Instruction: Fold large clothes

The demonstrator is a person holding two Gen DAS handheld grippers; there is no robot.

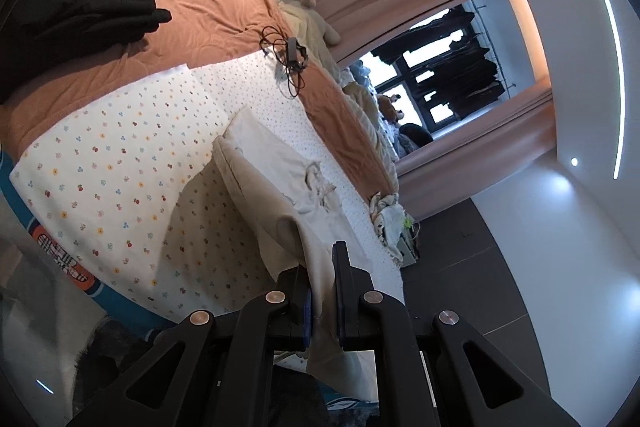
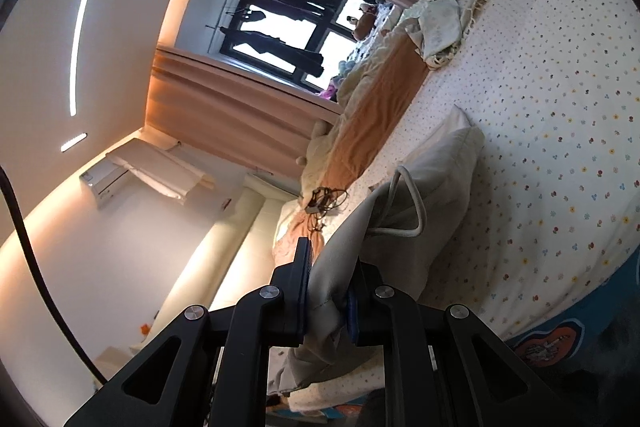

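The bed (image 1: pixel 120 163) lies under its flowered sheet (image 2: pixel 540 147). My beige garment (image 1: pixel 276 183) hangs lifted above it. My left gripper (image 1: pixel 322 291) pinches one edge, my right gripper (image 2: pixel 328 287) another, by the drawstring (image 2: pixel 416 203).

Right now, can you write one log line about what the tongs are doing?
left tongs: shut on beige garment | right tongs: shut on beige garment | garment: lifted over flowered sheet | fold: not yet done
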